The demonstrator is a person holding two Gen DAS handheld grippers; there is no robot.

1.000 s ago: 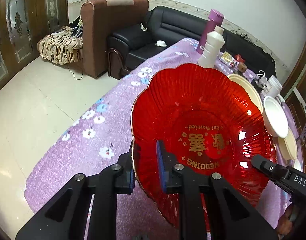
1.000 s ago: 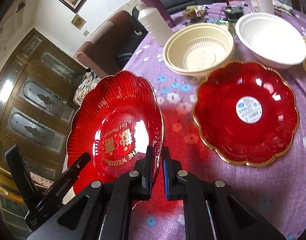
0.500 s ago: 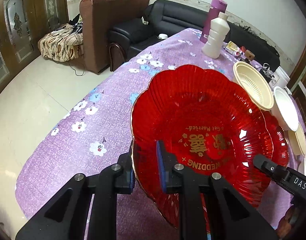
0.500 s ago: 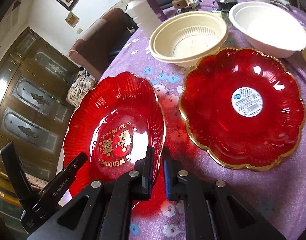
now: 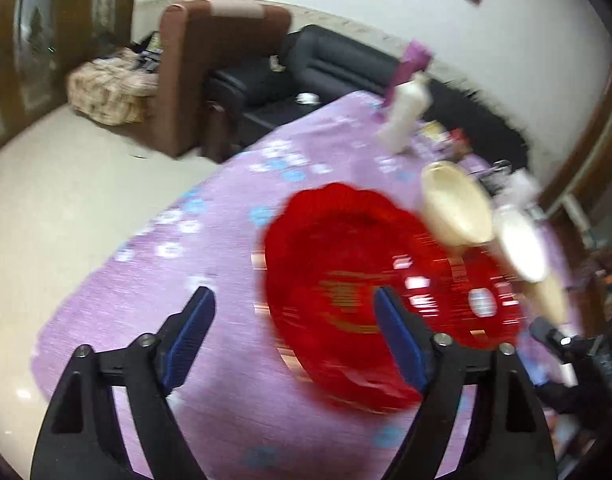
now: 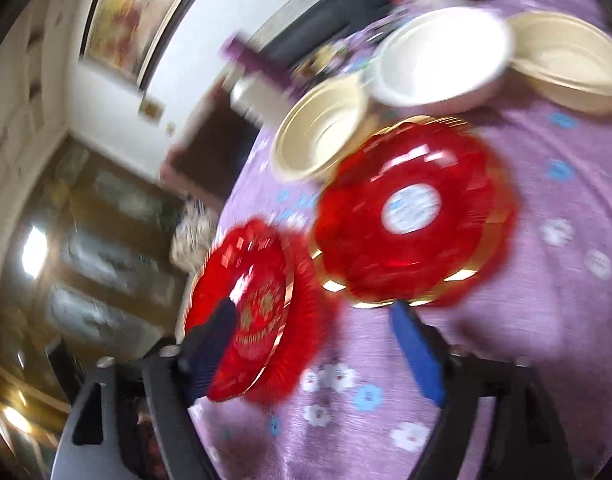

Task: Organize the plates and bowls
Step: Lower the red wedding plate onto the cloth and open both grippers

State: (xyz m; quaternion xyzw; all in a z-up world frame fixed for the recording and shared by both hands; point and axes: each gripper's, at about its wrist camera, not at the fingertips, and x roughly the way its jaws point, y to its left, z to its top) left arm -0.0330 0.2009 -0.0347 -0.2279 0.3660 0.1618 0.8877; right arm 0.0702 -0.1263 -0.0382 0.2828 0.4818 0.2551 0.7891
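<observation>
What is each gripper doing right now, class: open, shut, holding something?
Left gripper: open, holding nothing; the red wedding plate lies beyond it.
Right gripper: open, holding nothing.

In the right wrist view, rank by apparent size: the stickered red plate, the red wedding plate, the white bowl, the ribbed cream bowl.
1. Stickered red plate, largest.
2. White bowl.
3-4. Red wedding plate and ribbed cream bowl: not ranked, since the plate is seen tilted and blurred, and nearer the camera.

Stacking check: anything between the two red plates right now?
Right wrist view: only a thin strip of purple tablecloth separates the wedding plate from the stickered plate; motion-blurred.
</observation>
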